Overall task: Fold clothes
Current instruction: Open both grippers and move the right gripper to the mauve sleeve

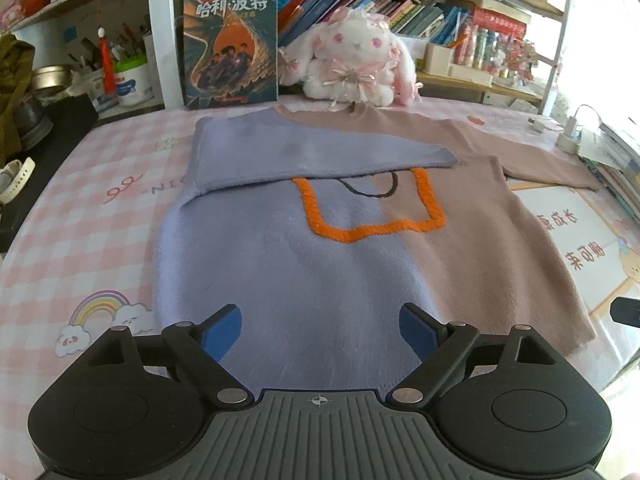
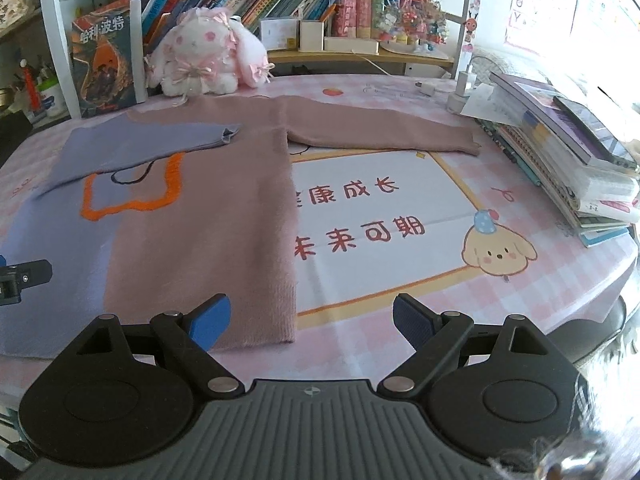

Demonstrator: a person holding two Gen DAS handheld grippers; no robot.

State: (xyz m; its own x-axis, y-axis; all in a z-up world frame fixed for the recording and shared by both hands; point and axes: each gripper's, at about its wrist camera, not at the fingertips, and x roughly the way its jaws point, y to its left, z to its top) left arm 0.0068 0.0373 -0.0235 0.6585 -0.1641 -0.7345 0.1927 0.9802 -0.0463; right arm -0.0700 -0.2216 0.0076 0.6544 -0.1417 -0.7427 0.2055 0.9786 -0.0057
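Sweater (image 1: 320,264): lay flat, front up, on the desk (image 1: 92,240), its collar toward the plush rabbit (image 1: 352,60) and its hem toward both grippers.
Sweater colours: lilac on 1 half, dusty pink on the other, with an orange outline stitched across the chest.
Lilac sleeve (image 1: 312,152): was already folded in across the chest, its cuff resting past the sweater's midline, on the pink half.
Pink sleeve (image 2: 384,132): was stretched straight out from the sweater's shoulder, flat on the desk, cuff pointing at the stack of books (image 2: 568,148).
Done so far: 1 of 2 sleeves, by my reading.
Left to do: the pink sleeve had to come in over the chest, then the body probably had to be folded hem to collar; neither had begun.
Left gripper (image 1: 320,330): hung over the sweater's lilah hem area, jaws spread wide and empty, no pad pressing the knit.
Right gripper (image 2: 312,320): hung at the sweater's pink side edge near the hem, jaws likewise parted and holding nothing; 1 finger was over the pink fabric, the other over the printed desk mat (image 2: 400,216) beside the sweater.
Stage: early to middle, as a judgement.
Likely snag: the fuzzy knit could drag and undo the lilac fold if the body were lifted carelessly.
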